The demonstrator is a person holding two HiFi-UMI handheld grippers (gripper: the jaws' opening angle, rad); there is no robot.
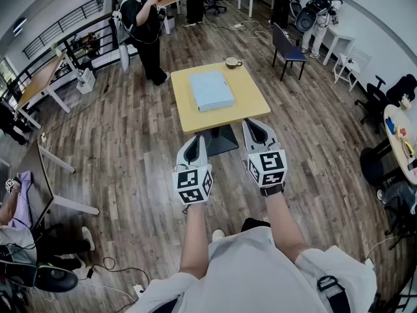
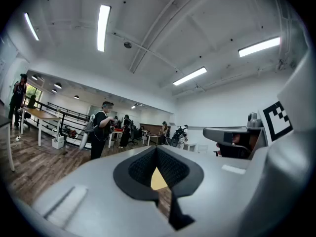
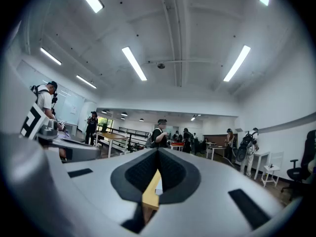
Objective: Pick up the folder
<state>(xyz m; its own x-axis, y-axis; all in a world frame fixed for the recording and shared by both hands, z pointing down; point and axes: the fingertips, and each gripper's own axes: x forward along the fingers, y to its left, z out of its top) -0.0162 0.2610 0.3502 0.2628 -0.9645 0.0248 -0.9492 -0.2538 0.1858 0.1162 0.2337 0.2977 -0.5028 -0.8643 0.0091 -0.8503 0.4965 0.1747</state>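
A light blue folder point(image 1: 211, 90) lies flat on a small square wooden table point(image 1: 251, 101) ahead of me in the head view. My left gripper point(image 1: 197, 139) hovers short of the table's near edge, shut and empty. My right gripper point(image 1: 253, 124) is beside it, tips just over the near edge, also shut with nothing held. Both point level toward the table. In the left gripper view the left gripper point(image 2: 157, 150) shows only a sliver of tabletop point(image 2: 158, 180) through its notch. In the right gripper view the right gripper point(image 3: 159, 152) frames the table edge point(image 3: 150, 191) and a bit of the folder point(image 3: 157, 186).
A white cup point(image 1: 232, 62) stands at the table's far right corner. A dark chair point(image 1: 287, 49) is behind the table on the right. A person in black point(image 1: 144, 30) stands behind on the left. Desks and a railing line the left side; round tables sit at right.
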